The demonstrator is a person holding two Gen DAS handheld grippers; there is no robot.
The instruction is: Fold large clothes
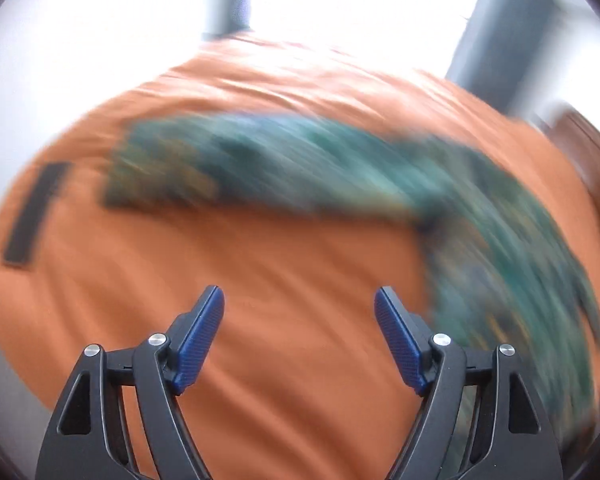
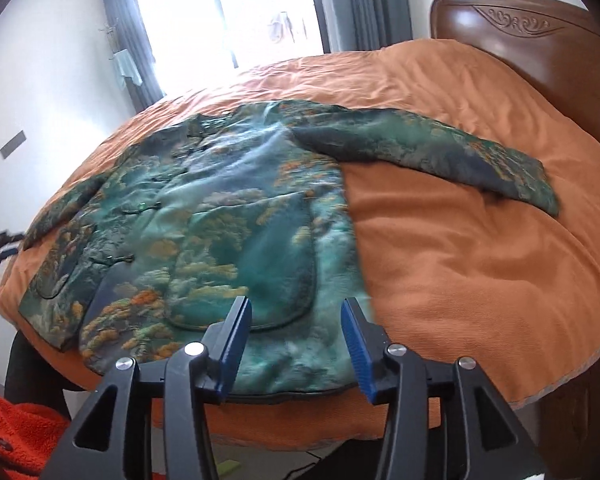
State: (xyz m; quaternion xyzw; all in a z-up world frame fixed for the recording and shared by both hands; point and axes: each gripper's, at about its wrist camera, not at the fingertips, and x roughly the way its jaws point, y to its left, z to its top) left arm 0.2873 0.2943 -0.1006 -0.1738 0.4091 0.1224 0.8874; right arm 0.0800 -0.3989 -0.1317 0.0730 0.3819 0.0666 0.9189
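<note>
A large green jacket with an orange and teal landscape print lies spread flat, front up, on an orange bed cover. One sleeve stretches to the right. In the left wrist view the jacket is blurred by motion, with a sleeve reaching left. My left gripper is open and empty above bare orange cover, left of the jacket's body. My right gripper is open and empty, just above the jacket's near hem.
A dark wooden headboard stands at the right. A bright window with grey curtains is beyond the bed. An orange fleece garment lies low at the left. A dark strip lies on the cover's left.
</note>
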